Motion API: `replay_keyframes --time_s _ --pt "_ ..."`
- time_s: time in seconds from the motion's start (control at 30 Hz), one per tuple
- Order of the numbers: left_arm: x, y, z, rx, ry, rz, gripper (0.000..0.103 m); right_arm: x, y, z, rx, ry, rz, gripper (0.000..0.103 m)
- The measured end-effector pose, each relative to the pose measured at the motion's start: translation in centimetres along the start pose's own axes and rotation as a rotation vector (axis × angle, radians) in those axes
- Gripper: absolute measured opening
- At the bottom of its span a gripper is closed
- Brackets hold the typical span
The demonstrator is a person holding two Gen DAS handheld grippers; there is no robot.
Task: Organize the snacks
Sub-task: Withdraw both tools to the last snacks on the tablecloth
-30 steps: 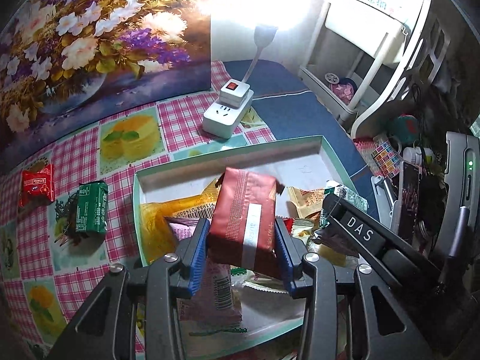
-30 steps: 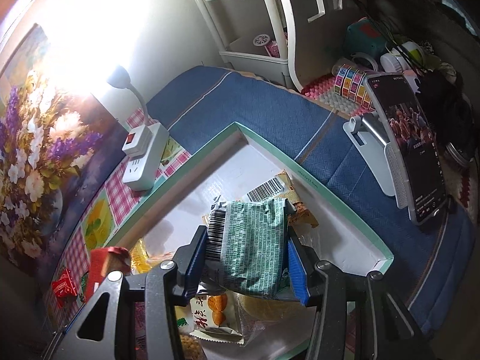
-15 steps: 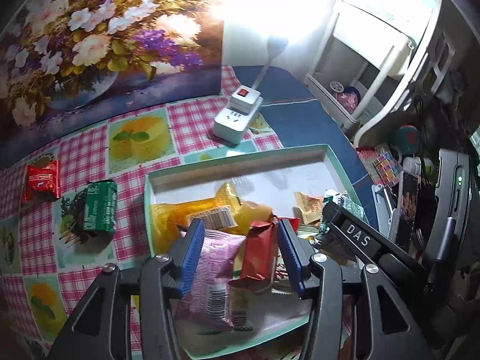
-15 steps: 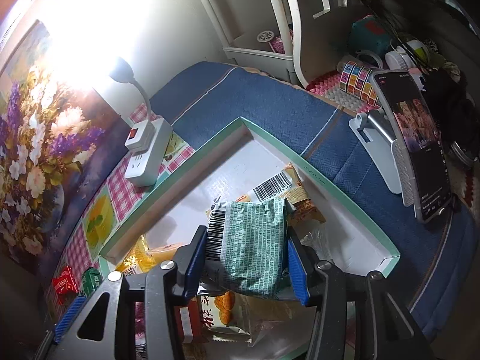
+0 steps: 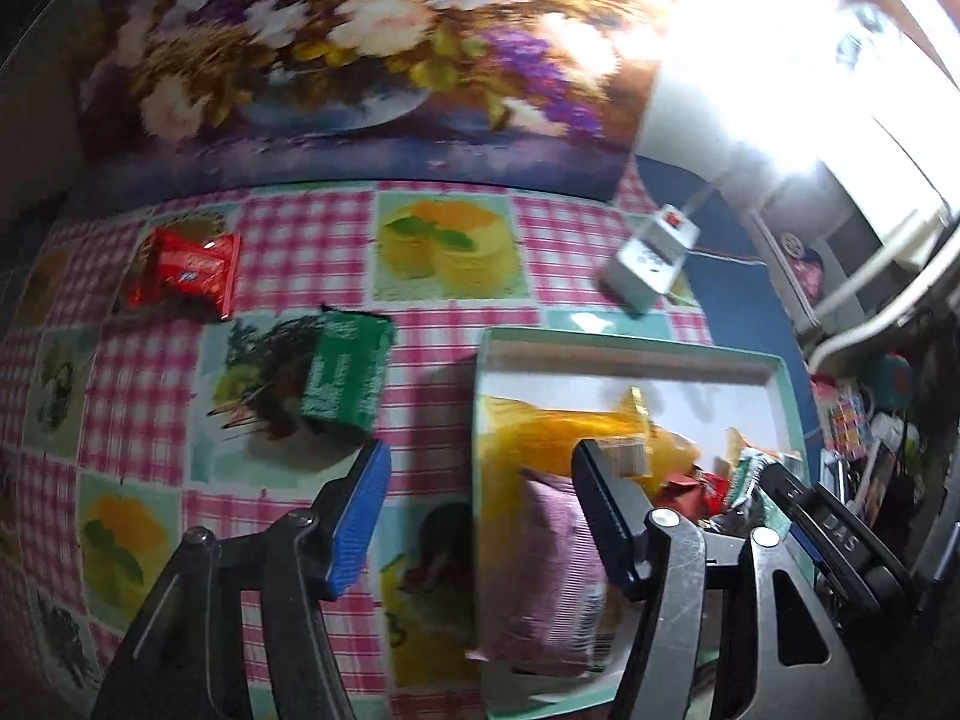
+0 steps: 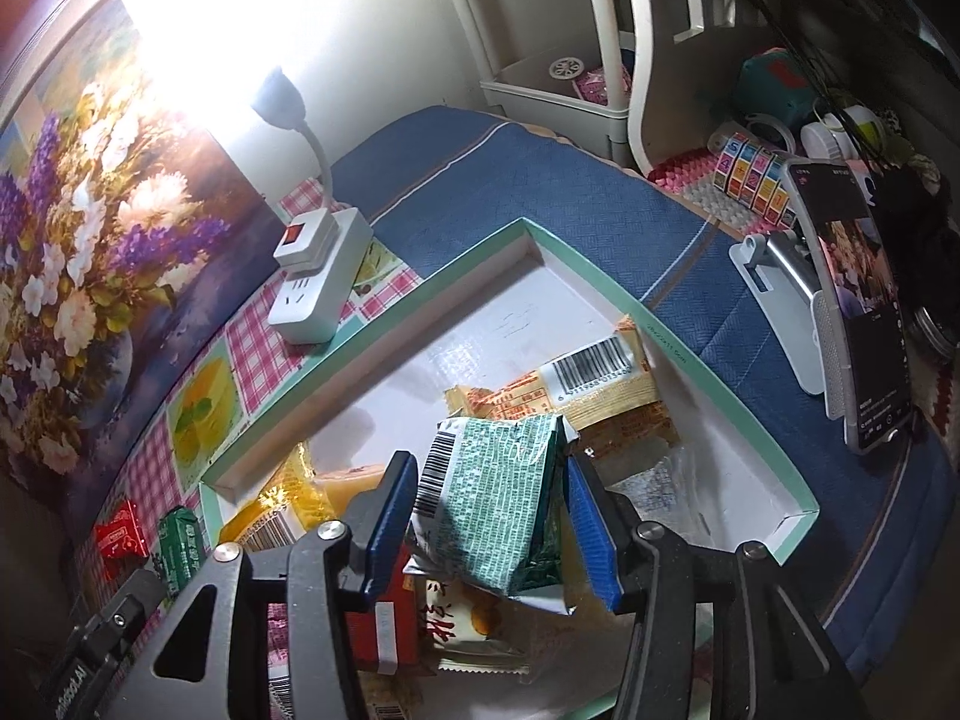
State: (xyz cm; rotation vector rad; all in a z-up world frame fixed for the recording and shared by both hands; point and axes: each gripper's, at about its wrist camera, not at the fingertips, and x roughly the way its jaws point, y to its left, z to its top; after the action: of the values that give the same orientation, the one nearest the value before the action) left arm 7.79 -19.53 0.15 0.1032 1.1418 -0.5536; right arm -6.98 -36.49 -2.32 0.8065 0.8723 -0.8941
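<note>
right gripper (image 6: 489, 519) clamped on a teal snack packet (image 6: 489, 504), held over the green-rimmed tray (image 6: 372, 327). packet looks light, crinkly, soft; a grip across the flat middle should hold, the foil may slip. left gripper (image 5: 480, 516) spread wide, empty, straddling the tray's left edge. beyond on the checked counter (image 5: 300, 234): green packet (image 5: 345, 372), then red packet (image 5: 189, 270), both well apart from the tray.
</note>
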Motion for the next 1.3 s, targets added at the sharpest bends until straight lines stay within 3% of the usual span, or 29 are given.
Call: replay_keyframes --time_s 0.2,0.37,0.43,0.57,0.73,0.97,1.1,1.2,1.3 --pt "0.2 3.3 0.3 -0.089 0.001 0.053 0.077 0.1 0.9 -0.2 -0.038 0.000 -0.010 0.070" --pt "0.3 5.9 0.4 -0.151 -0.005 0.101 0.081 -0.1 2.5 -0.6 -0.104 -0.025 0.004 0.092" --pt "0.1 6.8 0.4 -0.163 -0.015 0.134 0.092 -0.2 3.2 -0.7 -0.134 -0.034 0.003 0.102" --pt "-0.3 8.3 0.4 -0.187 -0.044 0.198 0.093 -0.7 4.8 -1.3 -0.196 -0.061 0.006 0.103" --pt "-1.0 10.0 0.4 -0.242 -0.075 0.224 0.097 -2.0 6.8 -1.9 -0.258 -0.114 0.034 0.103" --pt "-1.6 11.8 0.2 -0.306 -0.104 0.229 0.097 -4.2 11.7 -4.4 -0.409 -0.164 0.184 0.103" --pt "-2.2 12.5 -0.3 -0.305 -0.129 0.245 0.097 -5.1 14.6 -6.7 -0.522 -0.190 0.220 0.103" --pt "-2.7 13.1 -0.5 -0.308 -0.148 0.248 0.097 -5.3 16.0 -8.0 -0.558 -0.171 0.302 0.103" --pt "-3.2 13.7 -0.8 -0.312 -0.173 0.250 0.097 -5.1 17.0 -9.1 -0.587 -0.150 0.329 0.103"
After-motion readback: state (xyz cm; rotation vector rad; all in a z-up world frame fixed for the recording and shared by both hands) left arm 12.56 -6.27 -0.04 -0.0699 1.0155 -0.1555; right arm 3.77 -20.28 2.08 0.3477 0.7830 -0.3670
